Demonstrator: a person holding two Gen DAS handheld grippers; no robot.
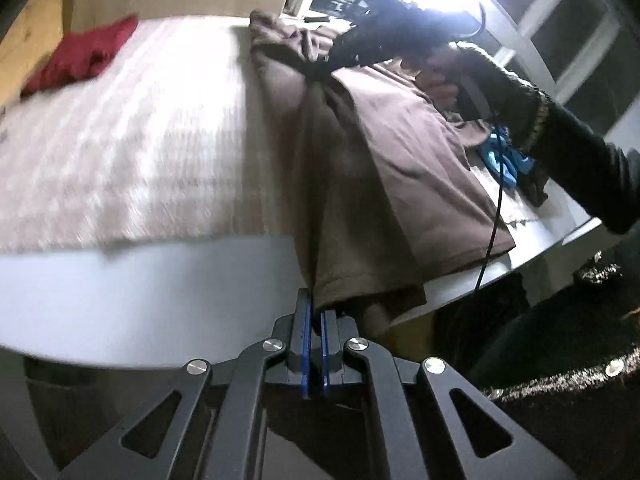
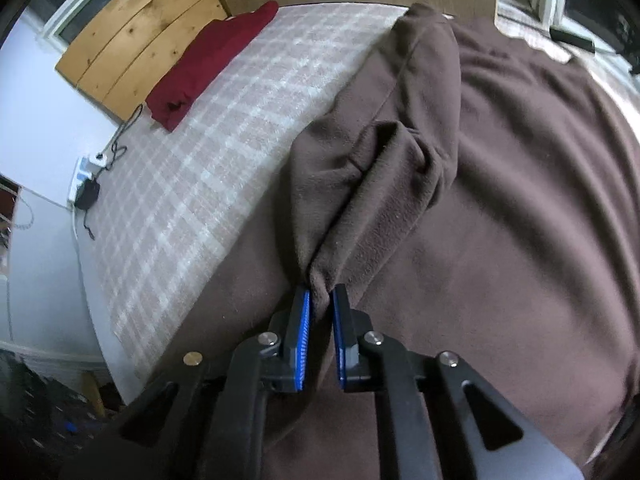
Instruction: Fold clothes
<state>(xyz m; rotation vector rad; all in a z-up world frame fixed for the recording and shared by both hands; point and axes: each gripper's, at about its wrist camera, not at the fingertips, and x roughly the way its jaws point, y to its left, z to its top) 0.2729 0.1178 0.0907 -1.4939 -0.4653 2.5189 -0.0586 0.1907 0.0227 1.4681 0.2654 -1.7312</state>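
A brown fleece garment (image 1: pixel 384 168) lies spread over the bed and hangs over its near edge. My left gripper (image 1: pixel 315 306) is shut on the garment's hem at that edge, and a taut fold runs from it up the cloth. In the right wrist view the right gripper (image 2: pixel 321 294) is shut on a bunched pinch of the same brown garment (image 2: pixel 500 184), with a sleeve crumpled just beyond it. In the left wrist view the person's hand (image 1: pixel 438 76) and dark sleeve (image 1: pixel 576 160) hold the right gripper at the far end of the fold.
A checked bed cover (image 2: pixel 208 176) lies under the garment. A folded red garment (image 2: pixel 208 64) lies near the wooden headboard (image 2: pixel 136 36). A charger and cable (image 2: pixel 86 194) sit at the bed's left edge. A blue item (image 1: pixel 506 160) lies by the window side.
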